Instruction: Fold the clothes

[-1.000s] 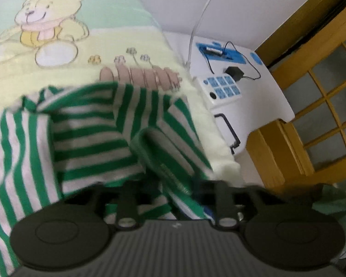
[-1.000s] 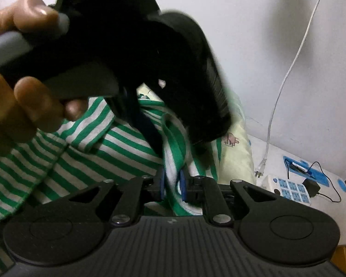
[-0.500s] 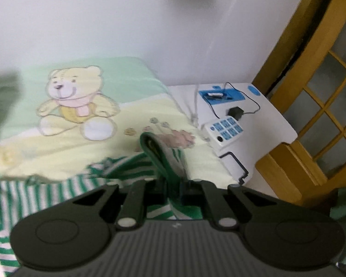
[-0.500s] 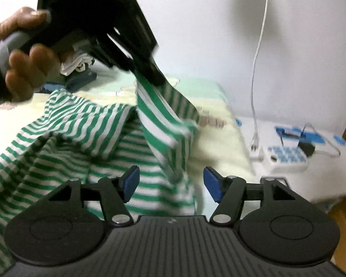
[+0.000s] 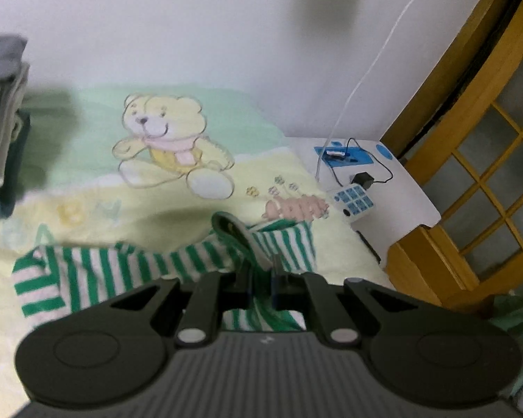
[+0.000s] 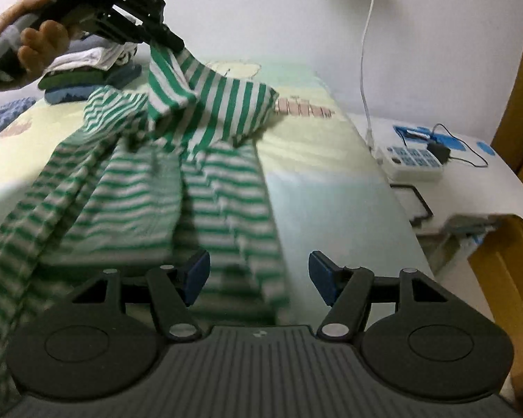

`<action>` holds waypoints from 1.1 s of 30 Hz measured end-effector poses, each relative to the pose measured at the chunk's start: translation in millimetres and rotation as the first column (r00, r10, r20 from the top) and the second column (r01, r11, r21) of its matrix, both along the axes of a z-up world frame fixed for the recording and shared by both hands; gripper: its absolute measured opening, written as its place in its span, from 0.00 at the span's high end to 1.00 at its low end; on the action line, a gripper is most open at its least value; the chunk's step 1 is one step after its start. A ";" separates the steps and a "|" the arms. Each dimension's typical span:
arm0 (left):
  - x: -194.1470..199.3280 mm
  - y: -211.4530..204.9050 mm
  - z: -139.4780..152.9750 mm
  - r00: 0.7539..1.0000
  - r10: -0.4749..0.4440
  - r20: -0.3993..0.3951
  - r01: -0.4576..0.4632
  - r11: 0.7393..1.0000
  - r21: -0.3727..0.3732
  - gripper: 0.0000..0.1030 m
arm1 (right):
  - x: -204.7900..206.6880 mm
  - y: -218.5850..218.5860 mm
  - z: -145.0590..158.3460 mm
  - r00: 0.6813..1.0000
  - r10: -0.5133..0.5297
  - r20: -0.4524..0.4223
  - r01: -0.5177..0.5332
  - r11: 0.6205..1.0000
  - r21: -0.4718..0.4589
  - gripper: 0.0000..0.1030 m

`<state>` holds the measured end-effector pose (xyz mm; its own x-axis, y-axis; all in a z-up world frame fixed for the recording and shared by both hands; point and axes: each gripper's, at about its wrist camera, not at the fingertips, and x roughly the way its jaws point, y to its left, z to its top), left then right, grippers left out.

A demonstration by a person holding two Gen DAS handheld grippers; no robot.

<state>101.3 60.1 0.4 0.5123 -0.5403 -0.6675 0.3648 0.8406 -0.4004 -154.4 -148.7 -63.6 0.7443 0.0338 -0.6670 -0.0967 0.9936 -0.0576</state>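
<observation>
The left gripper [image 6: 167,40] pinched the striped shirt [image 6: 177,174] tight and held one part up over the bed [image 6: 331,188]. The right gripper [image 6: 258,275] had its fingers spread, holding nothing. It should grab the hanging edge gently, then pull the cloth flat.

One green-and-white striped garment [image 6: 205,160] at centre left of the right wrist view. One teddy-bear blanket [image 5: 171,146] across the middle of the left wrist view. One stack of folded clothes [image 6: 87,69] at upper left of the right wrist view. One white power strip [image 6: 413,160] at right, one black adapter [image 6: 440,151] plugged into it, one white cable [image 6: 368,69] running up the wall. Two grippers: the left gripper [image 5: 261,284] and the right gripper [image 6: 258,278]. One hand [image 6: 28,41] visible, upper left
</observation>
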 end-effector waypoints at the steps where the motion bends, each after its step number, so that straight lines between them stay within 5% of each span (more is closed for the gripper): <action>1: 0.2 3.3 -4.5 1.000 0.000 -0.008 0.000 1.000 0.002 0.98 | -7.9 0.6 0.1 1.000 -0.002 -0.007 0.002 1.000 -0.004 0.36; 13: -1.6 43.3 -59.6 0.993 0.080 -0.088 -0.079 0.997 0.023 1.00 | -89.0 0.1 -10.2 0.965 -0.247 -0.086 0.246 0.969 -0.018 0.37; 20: -4.5 33.8 -59.3 0.997 0.060 -0.053 -0.056 0.997 0.061 1.00 | -97.2 -25.5 -22.5 0.902 -0.415 -0.123 0.430 0.891 0.144 0.37; 26: -9.3 30.0 -71.7 0.997 0.058 -0.048 -0.052 0.991 0.123 1.00 | -96.3 -40.7 -30.6 0.885 -0.437 -0.158 0.465 0.836 0.290 0.41; 33: -14.9 22.8 -78.2 0.998 0.059 -0.018 -0.055 0.985 0.162 0.98 | -93.0 -34.2 -24.1 0.902 -0.396 -0.173 0.429 0.868 0.251 0.50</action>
<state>86.4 82.9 -77.9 0.5227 -0.3948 -0.7555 0.3066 0.9140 -0.2655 -247.4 -182.9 -87.7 0.6522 -0.0650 -0.7553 0.3358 0.9180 0.2109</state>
